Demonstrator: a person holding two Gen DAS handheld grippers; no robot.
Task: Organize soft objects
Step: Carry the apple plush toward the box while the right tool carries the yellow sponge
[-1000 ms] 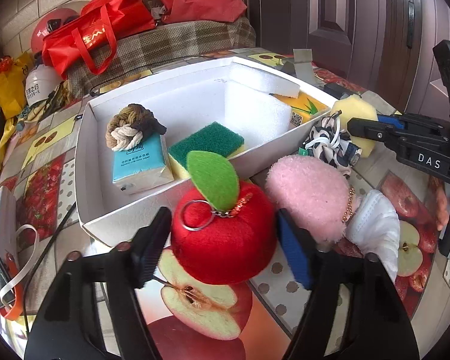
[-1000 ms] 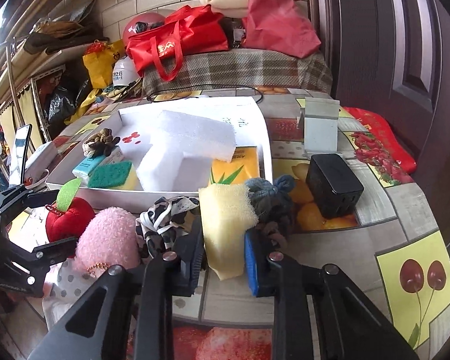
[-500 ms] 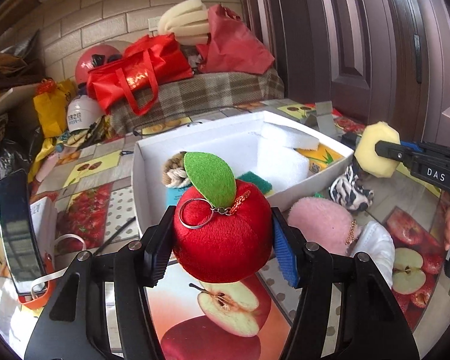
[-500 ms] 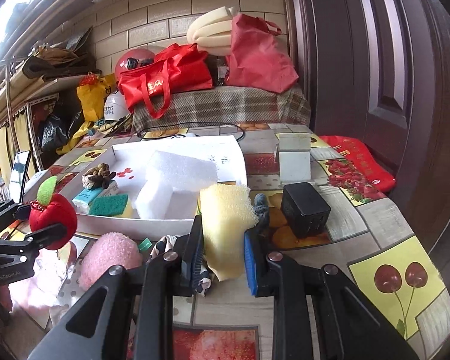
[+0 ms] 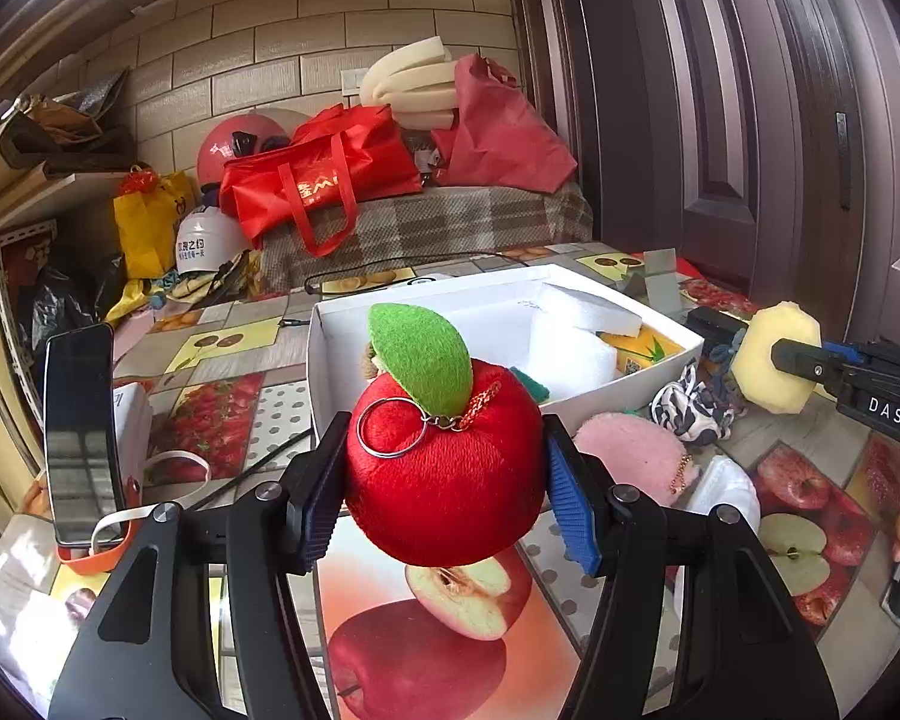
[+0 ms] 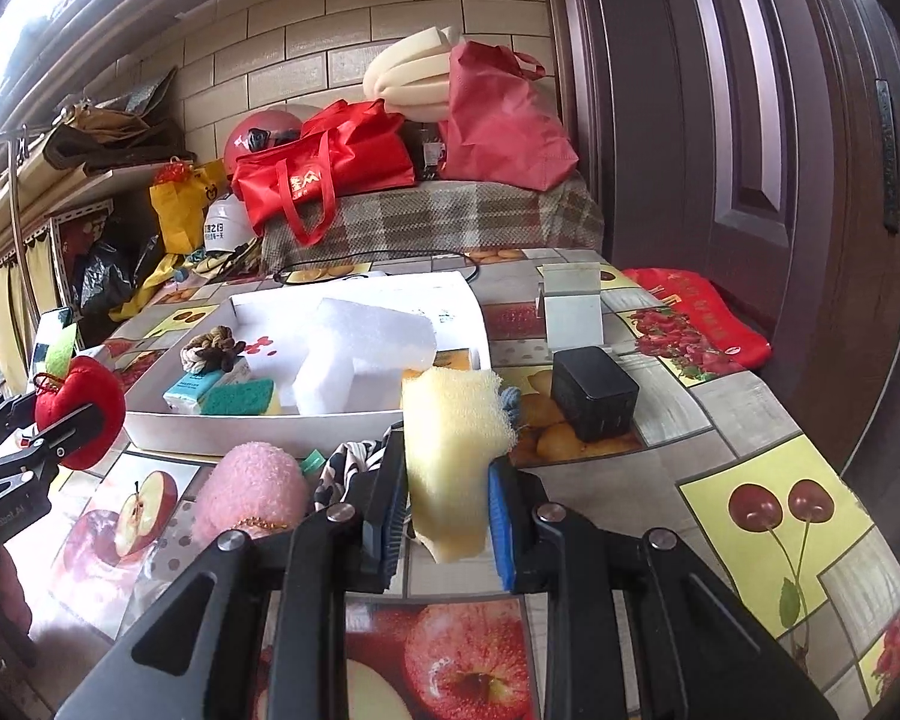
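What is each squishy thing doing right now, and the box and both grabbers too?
left gripper: shut on the plush apple.
plush apple: held up off the table.
right gripper: shut on the yellow sponge.
yellow sponge: held, squeezed.
white box: open, partly filled.
pink plush: lying on the table.

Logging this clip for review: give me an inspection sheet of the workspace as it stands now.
Surface: table with a fruit-print cover.
Job's things: white box holds foam, a green sponge, a tissue pack and a knotted rope; pink plush and striped cloth lie in front of it.
Clutter: black cube, phone on a stand.
Grippers: left gripper holds the plush apple off the table; right gripper is shut on the yellow sponge.
Cables: black cable behind the box.
Surroundings: brick wall, dark door, red bags, helmets.
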